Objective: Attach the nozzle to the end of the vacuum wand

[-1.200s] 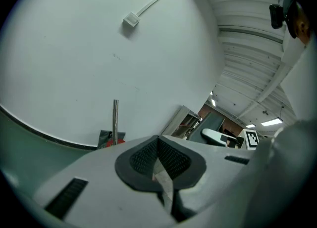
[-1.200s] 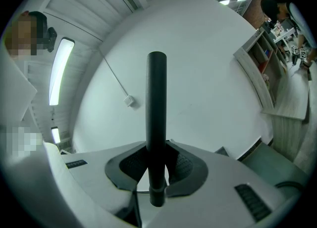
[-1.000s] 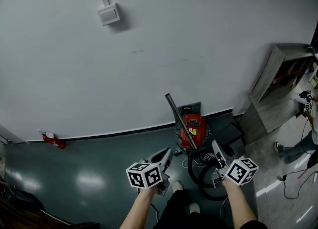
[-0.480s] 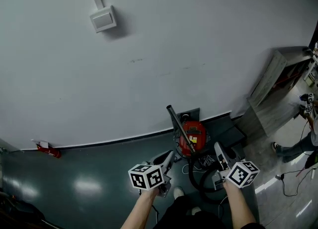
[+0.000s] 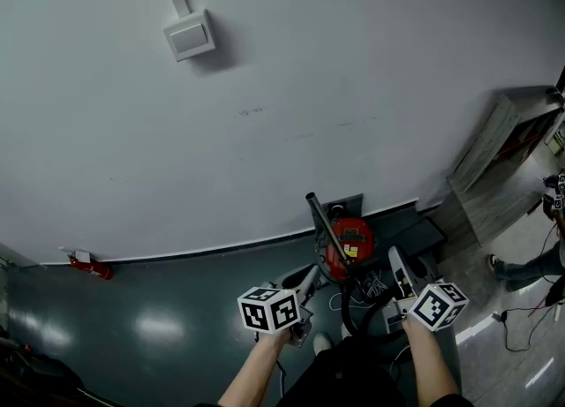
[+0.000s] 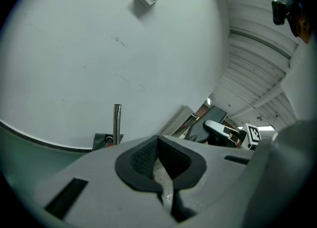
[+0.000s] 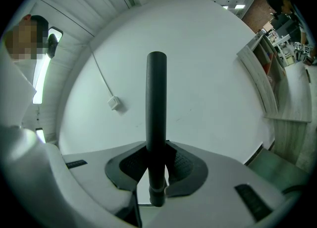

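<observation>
Pale wall (image 5: pixel 309 87) meets a dark glossy floor (image 5: pixel 106 343); at the floor's far edge, against the wall, stands the red vacuum (image 5: pixel 351 242) with its metal wand (image 5: pixel 325 224) leaning upward, upper end bare. Right claw (image 7: pixel 157 167) pinches the nozzle (image 7: pixel 156 108), a black tube upright between its pads and apart from the wand. Left claw (image 6: pixel 158 148) is pressed together with nothing in it, near the vacuum.

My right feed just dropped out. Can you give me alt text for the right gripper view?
The right gripper grips a black nozzle tube that stands upright between its jaws. Behind is a pale wall with a small box and, at right, wooden shelving.
</observation>
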### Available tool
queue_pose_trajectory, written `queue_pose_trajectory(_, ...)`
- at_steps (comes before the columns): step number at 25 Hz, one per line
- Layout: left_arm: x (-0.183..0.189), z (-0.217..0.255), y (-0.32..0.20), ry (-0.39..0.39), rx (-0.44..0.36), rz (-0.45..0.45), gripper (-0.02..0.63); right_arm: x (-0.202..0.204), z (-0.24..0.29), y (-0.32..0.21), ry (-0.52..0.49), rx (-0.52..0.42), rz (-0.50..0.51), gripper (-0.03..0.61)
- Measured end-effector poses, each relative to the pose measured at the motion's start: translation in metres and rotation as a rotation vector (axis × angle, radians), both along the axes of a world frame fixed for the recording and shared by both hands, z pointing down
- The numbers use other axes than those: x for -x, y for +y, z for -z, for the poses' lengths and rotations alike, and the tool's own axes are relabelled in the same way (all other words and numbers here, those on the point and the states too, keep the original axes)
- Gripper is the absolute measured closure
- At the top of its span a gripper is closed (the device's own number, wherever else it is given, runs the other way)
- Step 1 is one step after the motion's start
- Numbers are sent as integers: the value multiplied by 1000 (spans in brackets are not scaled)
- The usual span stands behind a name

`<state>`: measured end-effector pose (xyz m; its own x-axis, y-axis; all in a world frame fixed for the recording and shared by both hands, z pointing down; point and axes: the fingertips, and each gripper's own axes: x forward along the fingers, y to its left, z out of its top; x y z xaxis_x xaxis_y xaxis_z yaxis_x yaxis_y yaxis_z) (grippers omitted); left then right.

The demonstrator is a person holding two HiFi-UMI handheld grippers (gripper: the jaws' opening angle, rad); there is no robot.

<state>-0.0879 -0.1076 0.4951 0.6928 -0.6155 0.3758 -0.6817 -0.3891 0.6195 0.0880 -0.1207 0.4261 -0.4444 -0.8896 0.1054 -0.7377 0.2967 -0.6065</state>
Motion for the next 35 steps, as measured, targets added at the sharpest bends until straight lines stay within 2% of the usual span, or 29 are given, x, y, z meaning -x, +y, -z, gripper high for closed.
queue_pose_trajectory(7, 0, -5, -18, -4, 1, 28, 611, -3, 0, -21, -16, -13, 13, 488)
queue_pose_trajectory(14, -1, -22, -60, -29, -16, 64, 611, -5, 1, -61, -28, -32, 32, 488)
queue_pose_trajectory(26, -3, -91, -123, -86, -10, 81, 609, 6, -22, -134, -48, -53, 70, 488)
queue_pose_trajectory(35, -1, -136, -155, -117, -7, 107, 600, 9, -57, -157, -71, -35, 68, 488)
